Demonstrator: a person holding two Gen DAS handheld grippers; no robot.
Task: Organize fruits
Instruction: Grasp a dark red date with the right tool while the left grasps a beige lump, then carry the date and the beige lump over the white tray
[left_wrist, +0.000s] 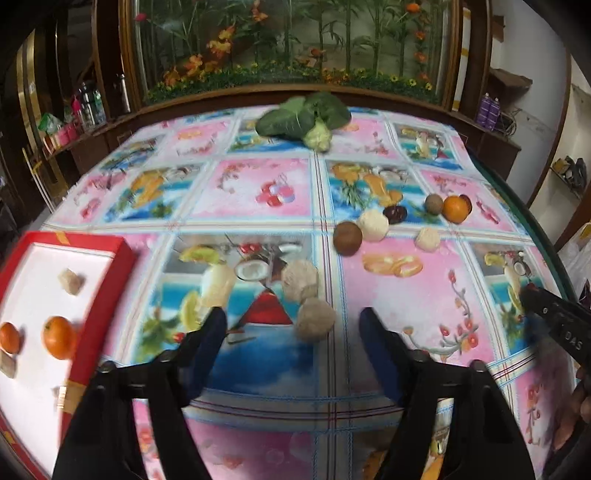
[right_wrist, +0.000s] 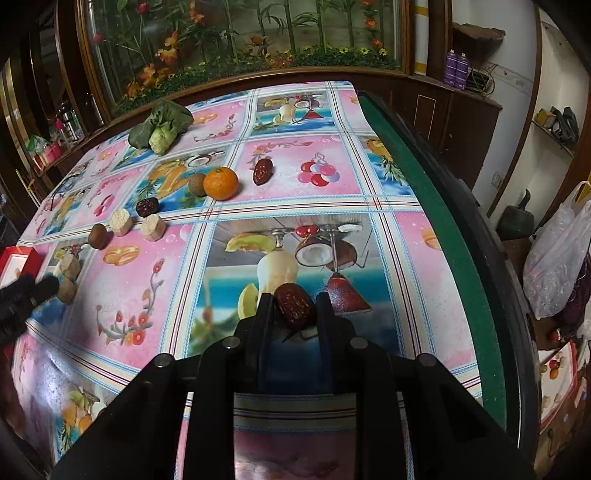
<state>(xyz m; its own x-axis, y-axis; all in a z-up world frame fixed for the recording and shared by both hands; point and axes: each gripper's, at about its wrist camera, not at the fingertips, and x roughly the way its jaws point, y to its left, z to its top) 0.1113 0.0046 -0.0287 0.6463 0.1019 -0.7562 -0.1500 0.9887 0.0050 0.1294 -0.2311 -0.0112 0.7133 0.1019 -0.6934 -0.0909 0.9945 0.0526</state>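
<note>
My left gripper is open and empty above the tablecloth, with two beige chunks just ahead of its fingertips. A red box at the left holds two oranges and some pale pieces. My right gripper is shut on a dark red date above the cloth. Farther off lie an orange, a brown round fruit, two more dates, pale chunks and a brown fruit.
A leafy green vegetable lies at the far side of the table. The table's green edge runs along the right. A wooden cabinet with plants stands behind. Plastic bags sit on the floor at the right.
</note>
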